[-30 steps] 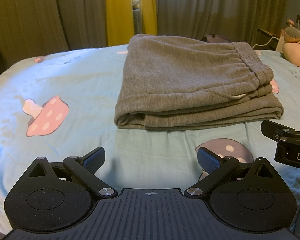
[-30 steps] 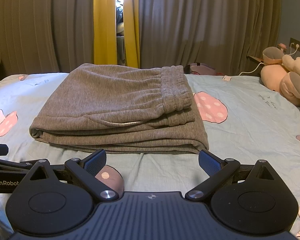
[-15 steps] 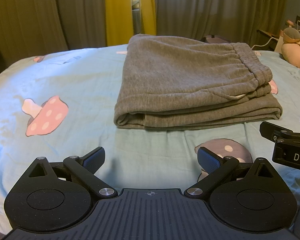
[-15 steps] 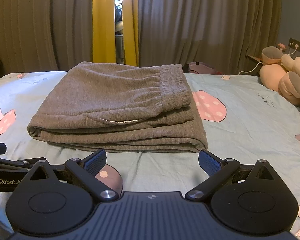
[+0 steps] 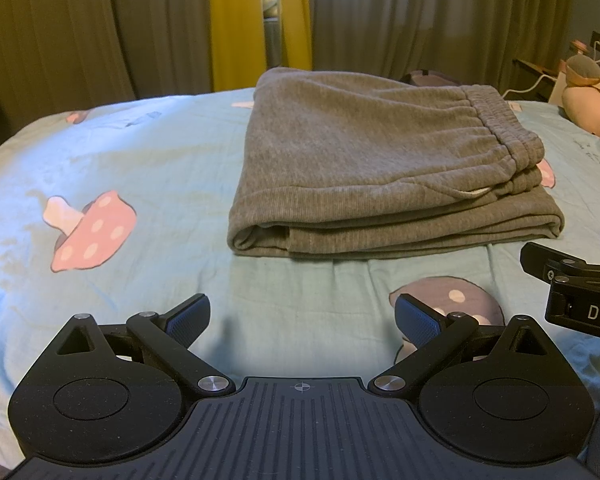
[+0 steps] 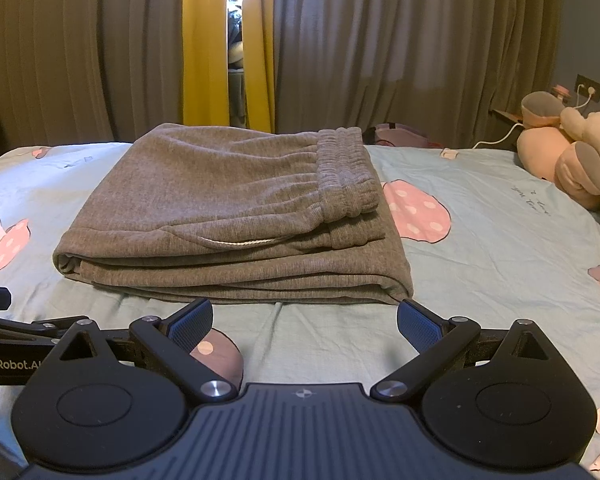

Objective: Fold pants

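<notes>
Grey pants (image 5: pixel 380 168) lie folded into a flat stack on the bed, the elastic waistband on top at the right. In the right wrist view the same pants (image 6: pixel 236 216) fill the middle, with a white drawstring showing at a fold. My left gripper (image 5: pixel 302 318) is open and empty, a little short of the stack's near left edge. My right gripper (image 6: pixel 304 322) is open too, just before the stack's near right corner. Neither touches the cloth. The right gripper's side shows at the right edge of the left wrist view (image 5: pixel 576 280).
The bed has a pale blue sheet (image 5: pixel 120 152) with pink mushroom prints. Grey and yellow curtains (image 6: pixel 340 48) hang behind it. Plush toys (image 6: pixel 572 160) lie at the far right by a wall socket with a white cable.
Both grippers have drawn back and dipped slightly; the folded pants sit a touch higher in both views. The pants have not moved, and both jaws stay open.
</notes>
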A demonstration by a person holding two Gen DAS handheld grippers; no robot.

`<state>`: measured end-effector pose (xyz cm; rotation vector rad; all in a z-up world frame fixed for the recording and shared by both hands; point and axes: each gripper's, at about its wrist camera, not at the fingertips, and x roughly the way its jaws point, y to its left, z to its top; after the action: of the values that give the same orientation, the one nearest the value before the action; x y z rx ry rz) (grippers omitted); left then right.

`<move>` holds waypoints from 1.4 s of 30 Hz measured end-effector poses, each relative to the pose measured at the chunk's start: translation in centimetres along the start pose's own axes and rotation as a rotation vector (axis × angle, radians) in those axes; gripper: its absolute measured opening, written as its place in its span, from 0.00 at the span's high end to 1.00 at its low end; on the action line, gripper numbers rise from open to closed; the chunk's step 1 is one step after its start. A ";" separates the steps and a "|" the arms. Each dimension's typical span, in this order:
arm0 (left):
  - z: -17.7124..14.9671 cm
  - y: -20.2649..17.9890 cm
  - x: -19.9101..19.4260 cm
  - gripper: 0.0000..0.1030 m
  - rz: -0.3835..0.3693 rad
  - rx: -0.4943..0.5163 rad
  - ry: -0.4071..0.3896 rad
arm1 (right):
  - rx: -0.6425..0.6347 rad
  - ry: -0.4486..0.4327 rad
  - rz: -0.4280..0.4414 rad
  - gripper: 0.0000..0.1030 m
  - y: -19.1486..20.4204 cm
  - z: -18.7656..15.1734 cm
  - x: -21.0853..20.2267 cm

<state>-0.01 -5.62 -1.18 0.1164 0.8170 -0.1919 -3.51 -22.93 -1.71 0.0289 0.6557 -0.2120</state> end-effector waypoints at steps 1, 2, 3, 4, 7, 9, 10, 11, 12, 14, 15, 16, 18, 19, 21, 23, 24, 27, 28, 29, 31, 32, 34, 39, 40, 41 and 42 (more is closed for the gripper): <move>0.0 0.0 0.0 0.01 0.000 0.000 0.000 | 0.000 0.000 0.000 0.04 0.0 0.0 0.0; 0.0 0.0 0.0 0.01 0.001 0.000 0.000 | 0.000 0.000 0.000 0.04 0.0 0.0 0.0; 0.0 0.0 0.0 0.01 0.000 0.000 0.000 | 0.000 0.000 -0.001 0.04 0.0 0.0 0.0; 0.0 -0.1 -0.1 0.01 0.000 -0.001 -0.001 | 0.000 0.000 -0.001 0.04 0.0 0.0 0.0; -0.1 -0.1 0.0 0.01 -0.001 -0.001 -0.001 | 0.000 0.000 -0.001 0.04 0.0 0.0 0.0; -0.1 -0.1 0.0 0.01 0.000 -0.001 0.000 | 0.000 0.000 -0.001 0.04 0.0 0.0 0.0; -0.1 -0.1 0.0 0.01 0.000 -0.001 0.000 | 0.000 0.000 -0.001 0.04 0.0 0.0 0.0; 0.0 -0.1 0.0 0.01 0.000 -0.002 0.000 | 0.000 0.000 -0.001 0.04 0.0 0.0 0.0; 0.0 0.0 0.0 0.01 0.000 -0.001 -0.001 | 0.000 0.000 -0.001 0.04 0.0 0.0 0.0; -0.1 0.0 0.0 0.01 -0.002 0.000 -0.001 | 0.000 0.000 -0.001 0.04 0.0 0.0 0.0; -0.1 -0.1 -0.1 0.01 -0.003 0.000 -0.001 | -0.001 0.000 -0.001 0.04 0.0 0.0 0.0; -0.1 -0.1 -0.1 0.01 -0.003 0.001 -0.002 | 0.000 0.000 -0.001 0.04 0.0 0.0 0.0; -0.1 -0.1 -0.1 0.01 -0.004 0.000 -0.002 | 0.000 0.000 0.000 0.04 0.0 0.0 0.0; -0.1 -0.1 -0.1 0.01 -0.004 0.000 -0.001 | 0.000 0.001 0.000 0.04 0.0 -0.1 0.0; -0.1 -0.1 -0.1 0.01 -0.003 0.000 -0.002 | -0.001 0.001 -0.004 0.04 0.0 0.0 0.0; -0.1 -0.1 -0.1 0.01 -0.003 0.000 -0.002 | -0.001 0.000 -0.003 0.04 0.0 0.0 -0.1; -0.1 -0.1 -0.1 0.01 -0.002 0.000 -0.002 | -0.001 0.000 -0.003 0.04 0.0 0.0 -0.1; -0.1 -0.1 -0.1 0.01 -0.005 0.000 -0.001 | -0.001 0.000 -0.002 0.04 0.0 0.0 -0.1; -0.1 -0.1 -0.1 0.01 -0.005 0.001 -0.002 | -0.001 0.001 -0.002 0.04 0.0 0.0 -0.1; -0.1 -0.1 -0.2 0.01 -0.005 0.002 -0.003 | -0.001 0.001 -0.003 0.04 0.0 0.0 -0.1; -0.1 0.0 -0.2 0.01 -0.005 0.002 -0.002 | 0.000 0.000 -0.003 0.04 0.0 0.0 -0.1; -0.1 -0.1 -0.2 0.01 -0.004 0.002 -0.002 | 0.001 0.000 -0.002 0.04 -0.1 0.0 -0.1; -0.1 -0.1 -0.2 0.01 -0.004 0.003 -0.001 | 0.001 -0.002 -0.005 0.04 0.0 0.0 -0.1; -0.2 0.0 -0.2 0.01 -0.006 0.004 -0.001 | 0.005 -0.003 -0.004 0.04 -0.1 0.0 -0.1; -0.2 0.0 -0.3 0.01 -0.005 0.005 -0.001 | 0.005 -0.002 -0.005 0.04 -0.1 0.0 -0.1; -0.2 0.0 -0.3 0.01 -0.004 0.006 0.001 | 0.005 -0.002 -0.006 0.04 -0.1 0.0 -0.1; -0.2 0.1 -0.3 0.01 -0.006 0.004 0.004 | 0.005 -0.001 -0.007 0.04 -0.1 0.1 -0.1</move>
<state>-0.31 -5.50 -1.09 0.1186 0.8210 -0.1987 -3.61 -23.03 -1.57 0.0316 0.6542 -0.2209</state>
